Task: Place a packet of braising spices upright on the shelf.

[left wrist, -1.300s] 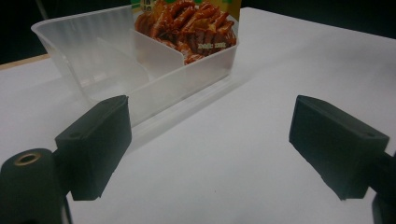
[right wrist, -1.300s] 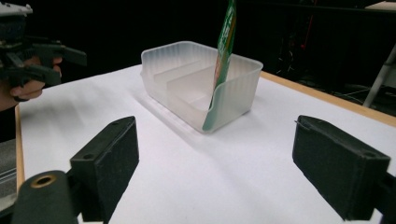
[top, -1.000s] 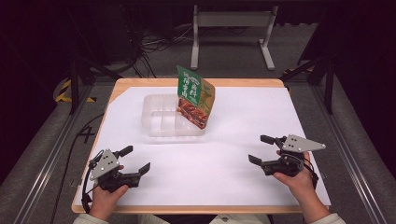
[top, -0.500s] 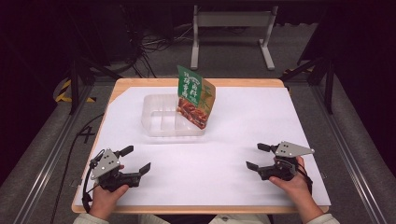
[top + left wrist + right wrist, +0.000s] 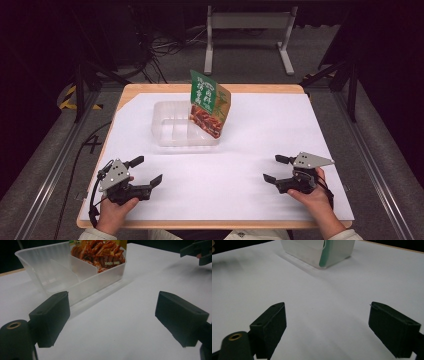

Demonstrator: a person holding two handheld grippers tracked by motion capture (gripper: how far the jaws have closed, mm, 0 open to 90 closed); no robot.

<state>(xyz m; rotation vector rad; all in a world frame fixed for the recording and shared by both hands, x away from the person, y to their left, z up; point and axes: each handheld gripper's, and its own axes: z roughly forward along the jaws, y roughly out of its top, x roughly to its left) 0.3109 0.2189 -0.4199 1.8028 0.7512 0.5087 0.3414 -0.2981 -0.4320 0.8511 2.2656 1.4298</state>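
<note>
Jaws gape wide on both the left hand-held gripper (image 5: 145,170) and right hand-held gripper (image 5: 274,168); reach gently for the snack pouch (image 5: 209,104) leaning in the clear tray (image 5: 167,125), lest it tip

Even overhead light on the white paper-covered table (image 5: 260,150); dark surroundings, floor dim. High view soft, low-res. Faint shadows under the clear plastic divided tray (image 5: 82,287), mild sheen on its walls. Gripper views: near black jaws blurred, far table edges soft, grey smudgy shadow at the corners.
</note>
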